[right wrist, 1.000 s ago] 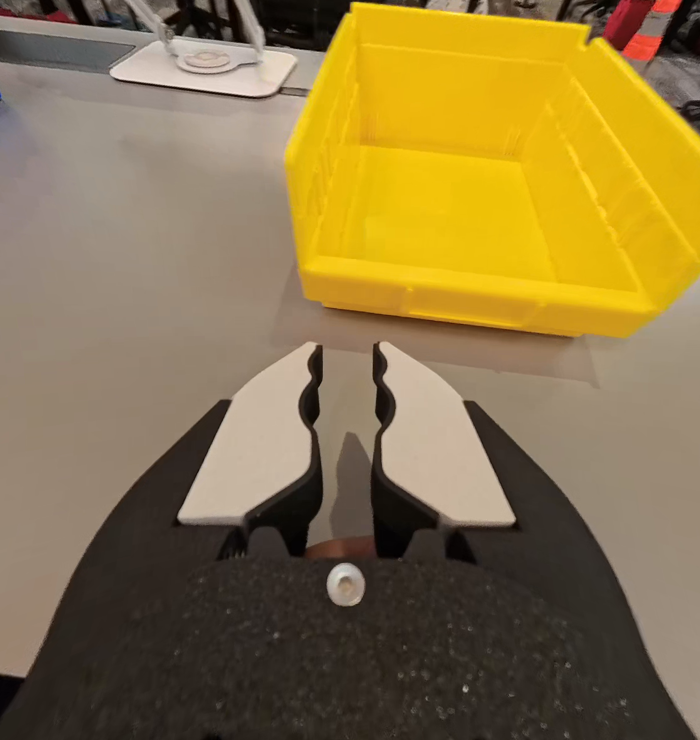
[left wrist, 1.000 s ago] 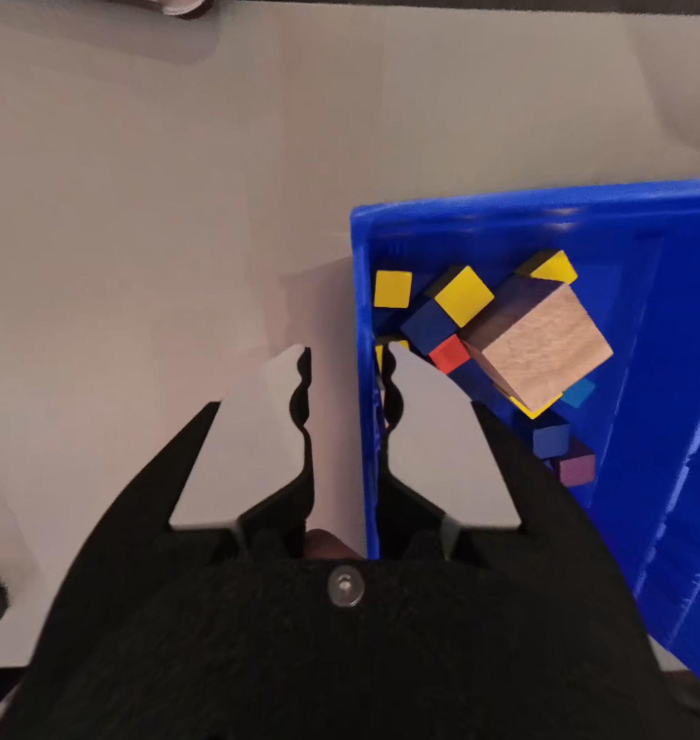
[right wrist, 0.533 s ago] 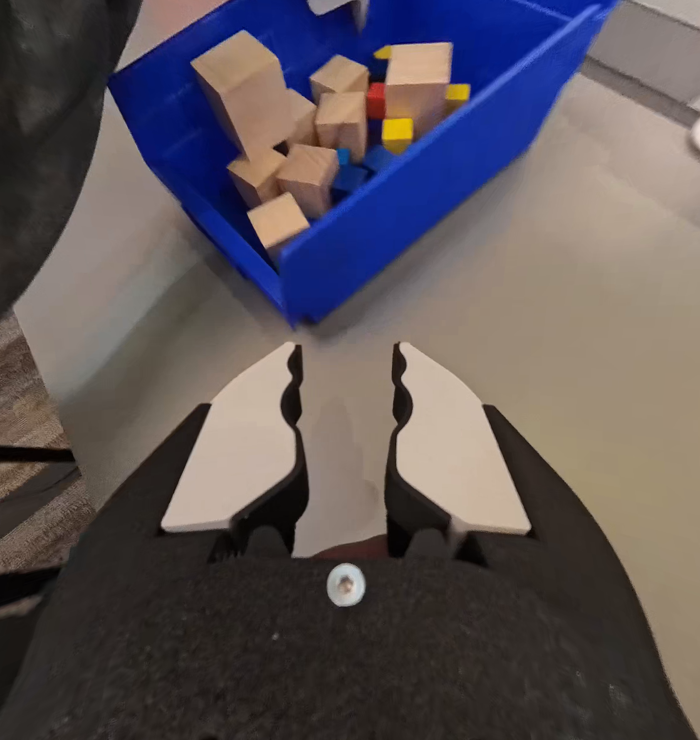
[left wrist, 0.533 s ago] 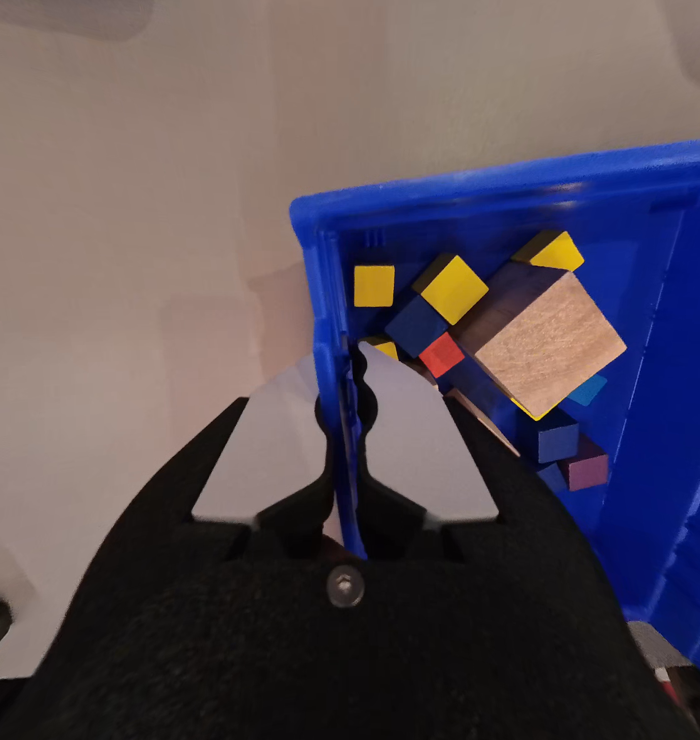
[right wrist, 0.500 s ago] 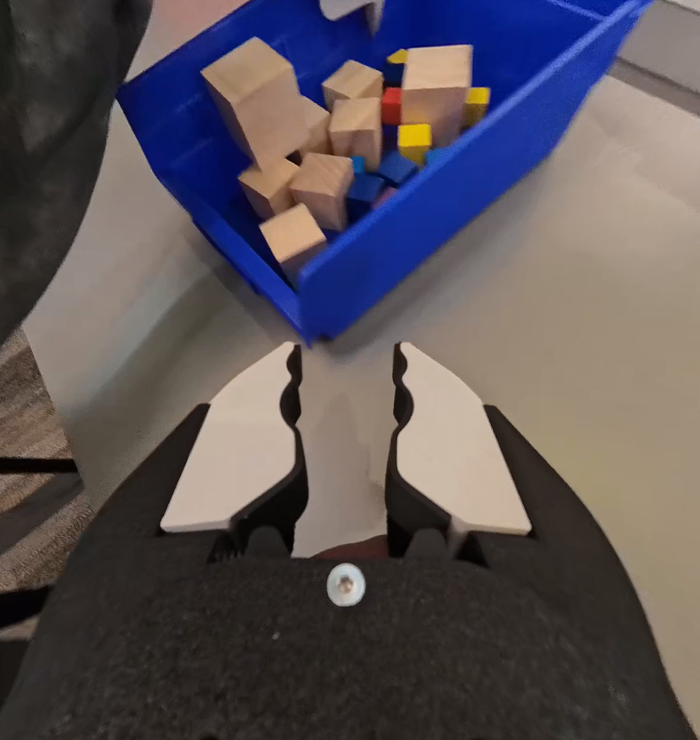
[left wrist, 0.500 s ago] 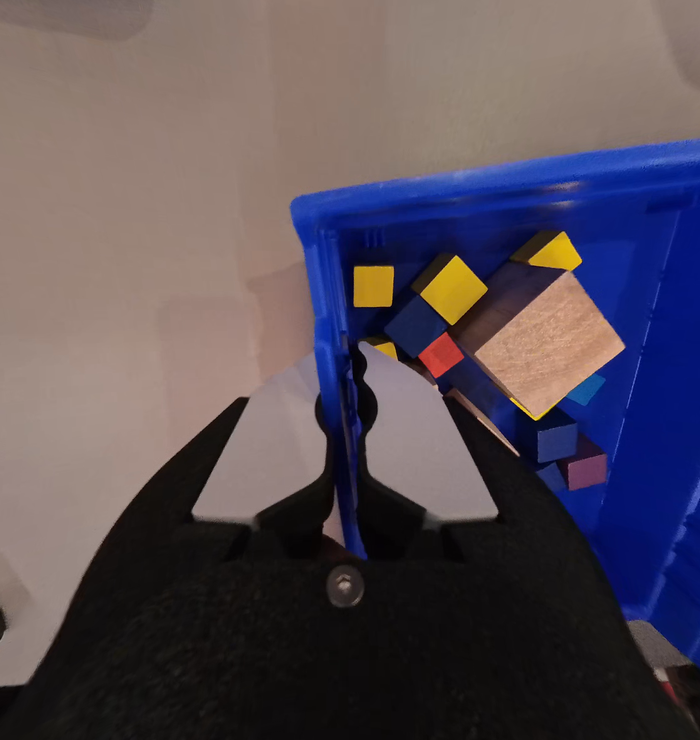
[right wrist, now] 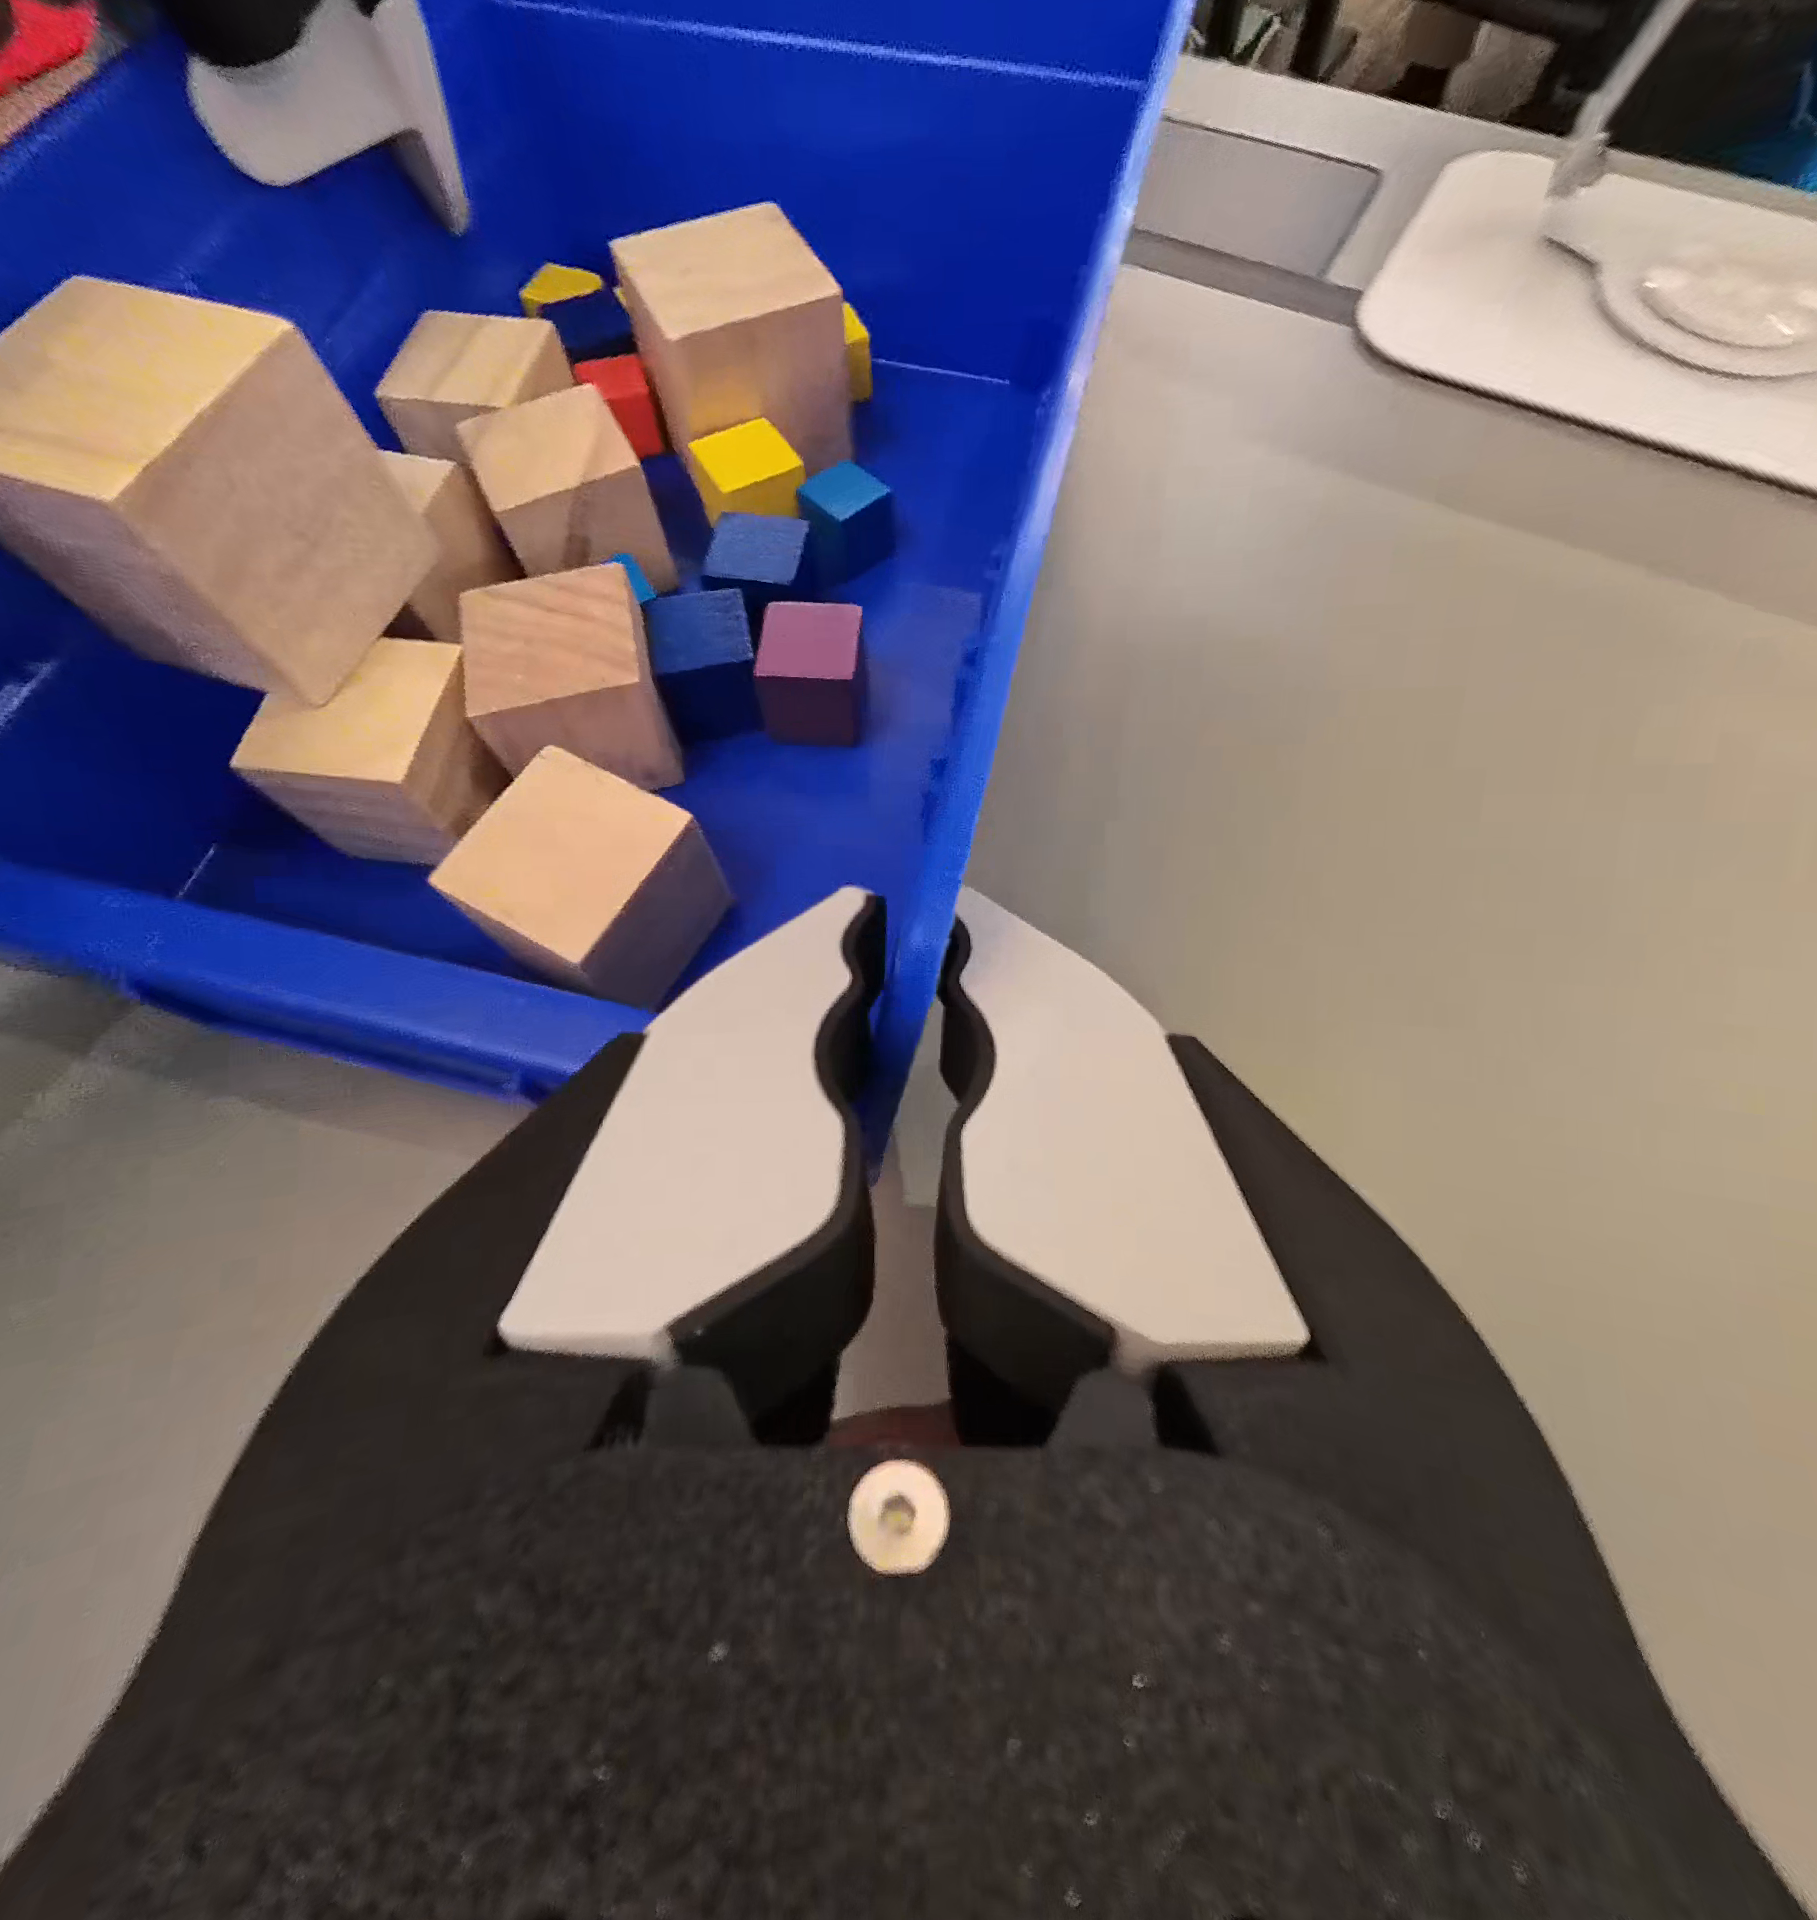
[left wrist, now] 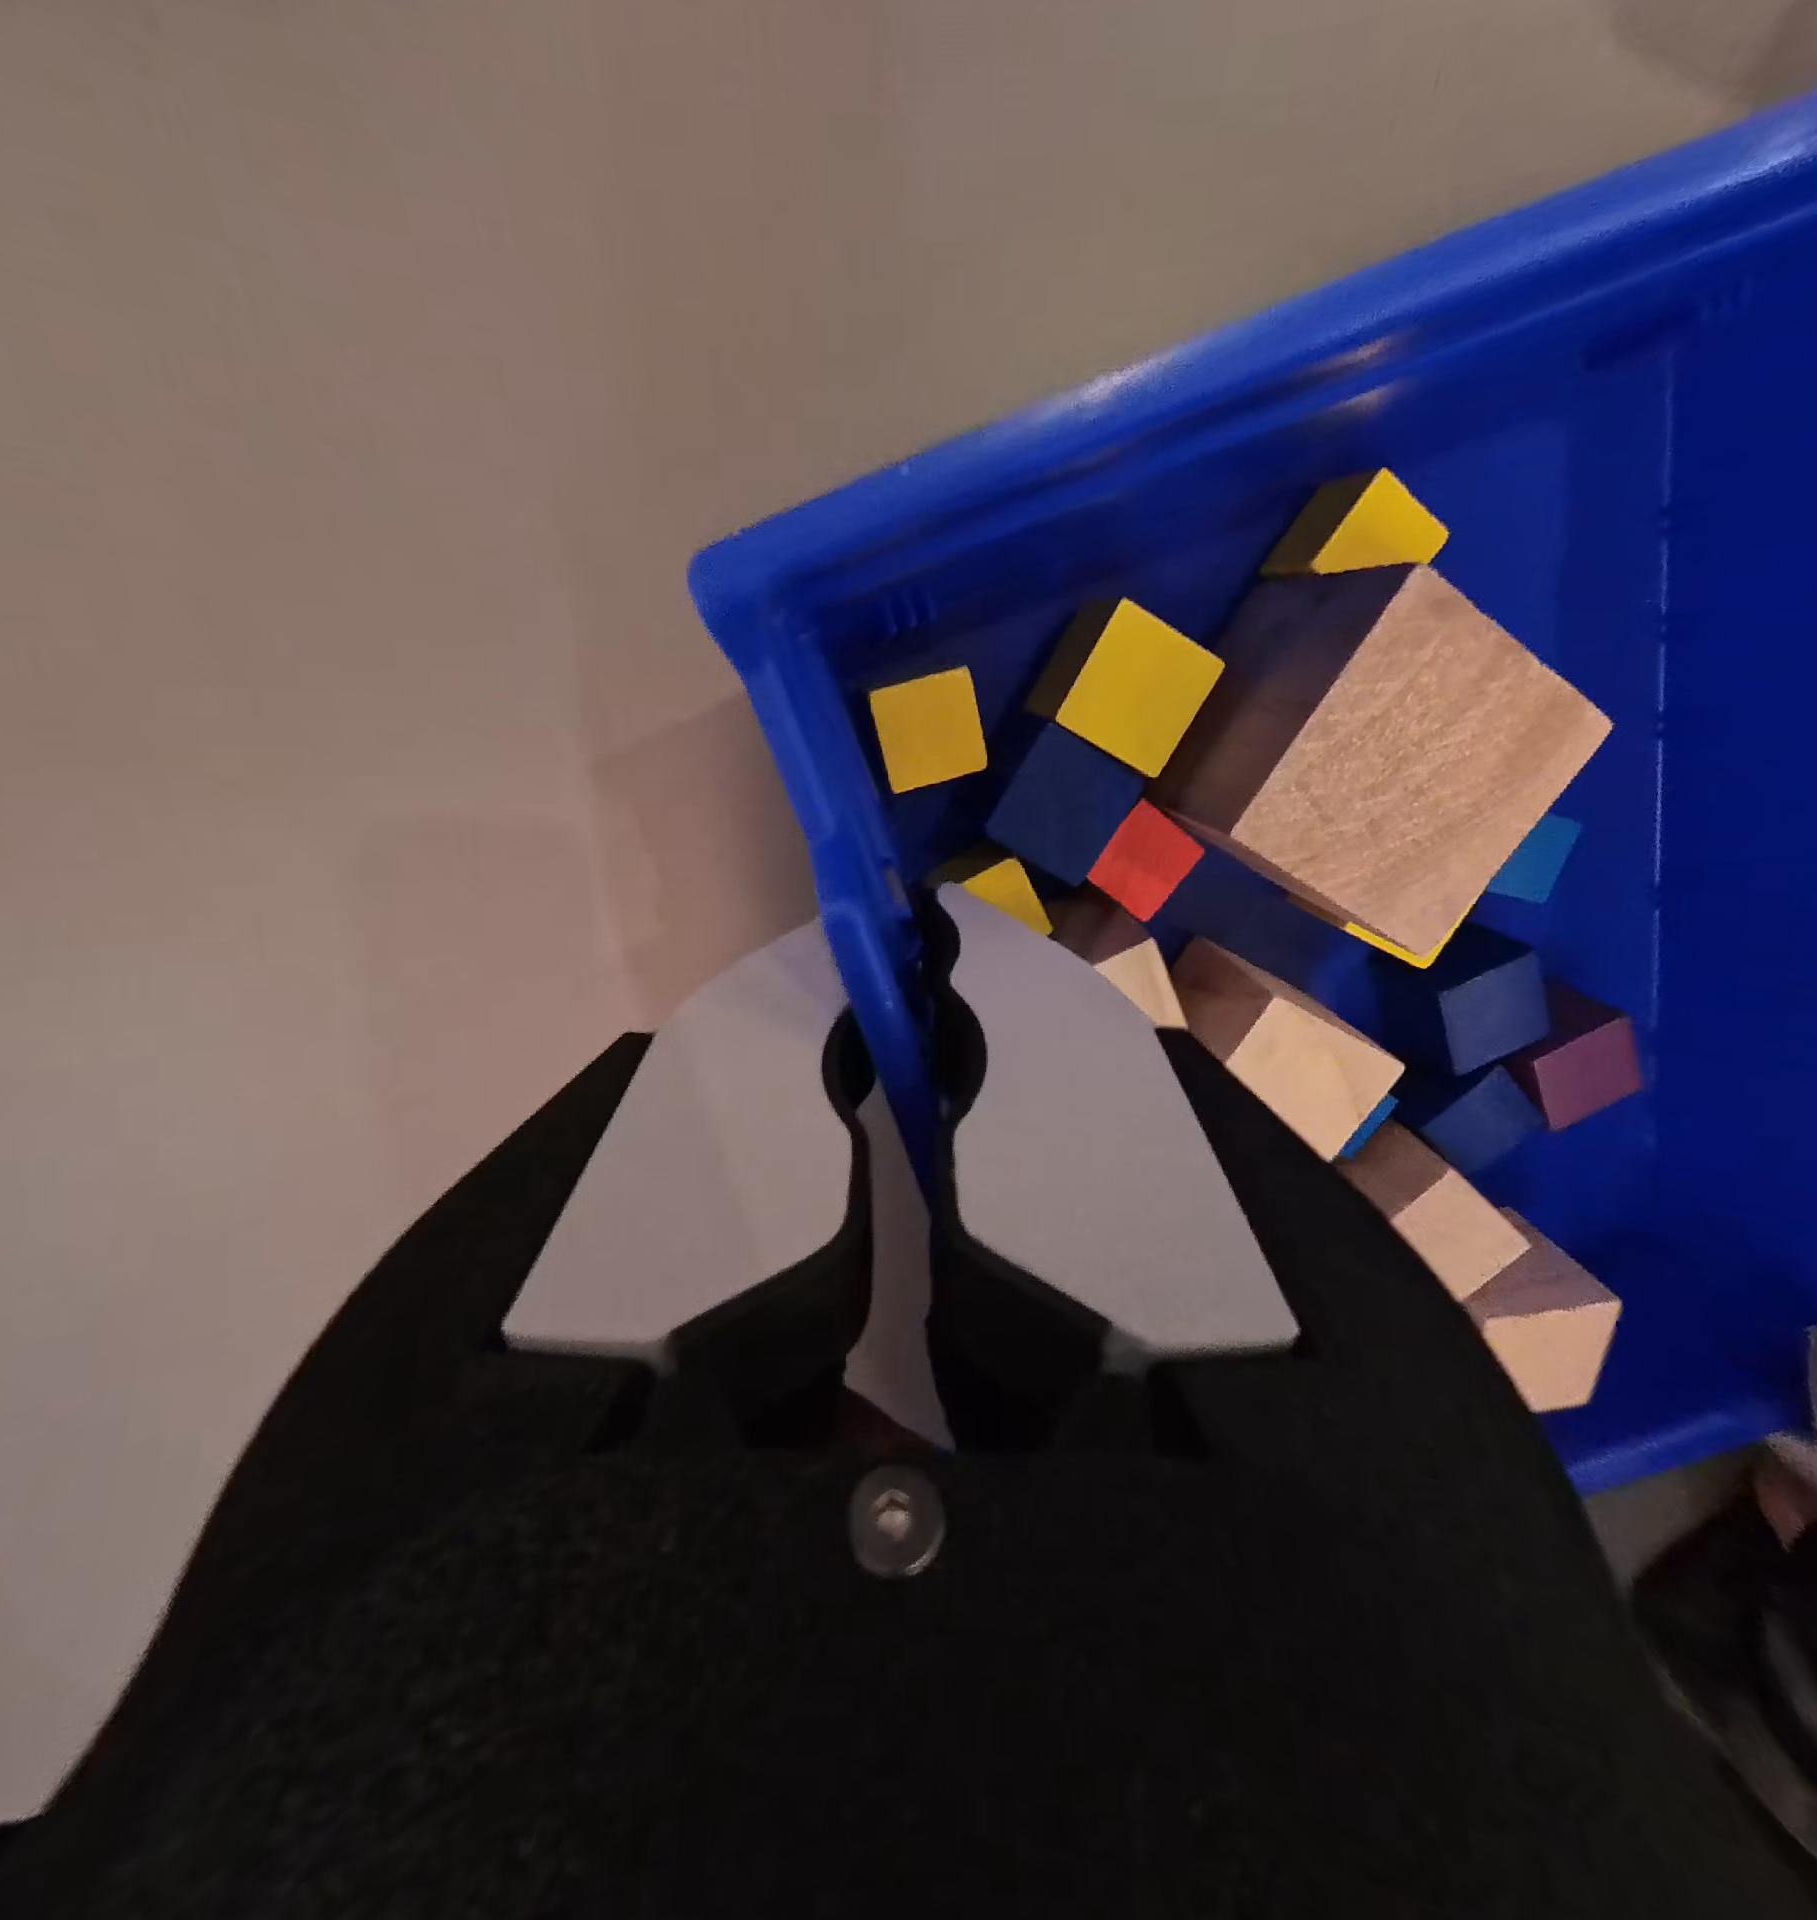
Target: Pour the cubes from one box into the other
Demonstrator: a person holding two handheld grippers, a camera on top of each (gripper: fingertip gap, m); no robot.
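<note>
— Grey tabletop fills most of both views, plain and matte. What sits on it?

— One blue box, an open plastic bin, near the table's edge. Inside lie the cubes: several bare wooden blocks of differing sizes heaped together, with small painted ones among them, yellow, red, dark blue, light blue, and a purple cube lying by the side wall.

— And the largest block?

— In the left wrist view a large wooden block rests tilted on the smaller coloured ones, with a red cube tucked under its corner.

— How is the box gripped?

— The left gripper has its jaws clamped on one side wall, one finger outside, one inside among the cubes. The right gripper straddles the opposite wall close to a corner, jaws narrow, the inner finger against the wall; whether the outer finger touches, I cannot tell.

— Does the box sit flat?

— Hard to tell; the left view is blurred along the rim.

— Anything beyond it?

— A white flat base with a clear disc on it, farther back on the table, well apart from the box.
</note>
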